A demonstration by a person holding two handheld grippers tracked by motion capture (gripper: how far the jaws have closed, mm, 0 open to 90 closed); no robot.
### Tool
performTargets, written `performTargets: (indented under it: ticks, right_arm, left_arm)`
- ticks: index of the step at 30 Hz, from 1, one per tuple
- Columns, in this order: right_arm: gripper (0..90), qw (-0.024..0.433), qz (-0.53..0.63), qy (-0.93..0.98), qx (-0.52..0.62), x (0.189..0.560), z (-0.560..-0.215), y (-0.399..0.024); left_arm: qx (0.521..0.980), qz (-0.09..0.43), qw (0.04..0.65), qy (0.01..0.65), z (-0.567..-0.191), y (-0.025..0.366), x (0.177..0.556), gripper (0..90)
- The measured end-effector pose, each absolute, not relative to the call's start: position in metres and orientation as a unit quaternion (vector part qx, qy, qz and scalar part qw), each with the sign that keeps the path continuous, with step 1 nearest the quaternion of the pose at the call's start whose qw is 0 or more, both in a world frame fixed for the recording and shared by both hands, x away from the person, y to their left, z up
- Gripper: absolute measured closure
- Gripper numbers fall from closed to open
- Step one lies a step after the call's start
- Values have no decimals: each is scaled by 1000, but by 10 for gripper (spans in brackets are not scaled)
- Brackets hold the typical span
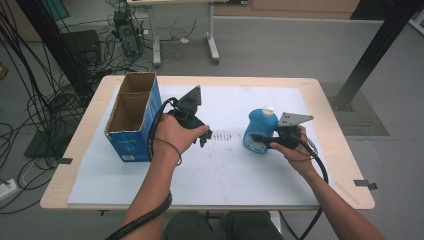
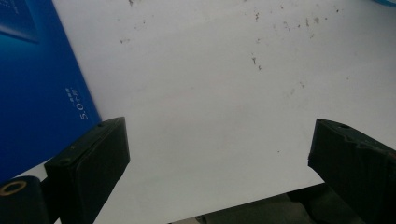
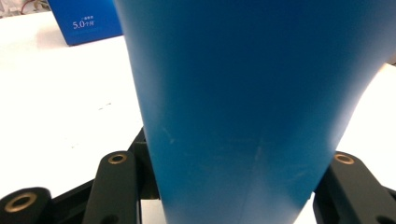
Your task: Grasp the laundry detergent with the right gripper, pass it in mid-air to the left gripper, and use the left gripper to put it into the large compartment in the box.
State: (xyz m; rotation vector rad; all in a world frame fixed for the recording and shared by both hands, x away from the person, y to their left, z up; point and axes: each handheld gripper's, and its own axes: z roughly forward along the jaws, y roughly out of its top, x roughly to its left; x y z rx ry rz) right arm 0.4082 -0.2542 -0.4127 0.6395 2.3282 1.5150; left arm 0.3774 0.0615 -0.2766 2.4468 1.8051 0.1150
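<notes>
Over white mat, right hand-held gripper [image 1: 261, 141] level, clamping blue bottle [image 1: 260, 131]; left hand-held gripper [image 1: 206, 137] tipped down, gaping

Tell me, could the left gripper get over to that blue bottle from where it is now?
Probably yes. The left gripper is open with bare white mat between it and the blue bottle, though the right gripper already clamps it.

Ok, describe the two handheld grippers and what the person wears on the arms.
Both the left gripper and the right gripper are black, each topped by a grey three-cornered plate with small holes. Blocky black jaws show brass-ringed pivot holes in the gripper views. A black cable trails from each along the forearm. The arms are bare, no sleeves showing.
</notes>
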Motion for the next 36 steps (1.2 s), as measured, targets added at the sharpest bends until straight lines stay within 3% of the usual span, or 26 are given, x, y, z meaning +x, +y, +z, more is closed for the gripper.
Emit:
performTargets:
  ticks: [15,36]
  right_arm:
    - [459,141,526,807,230,407,-409,-255]
    - [459,126,515,816,229,409,-329,-256]
  left_arm:
    - [811,44,48,582,-266,63,373,56]
    - [863,79,60,495,-181,57,382,54]
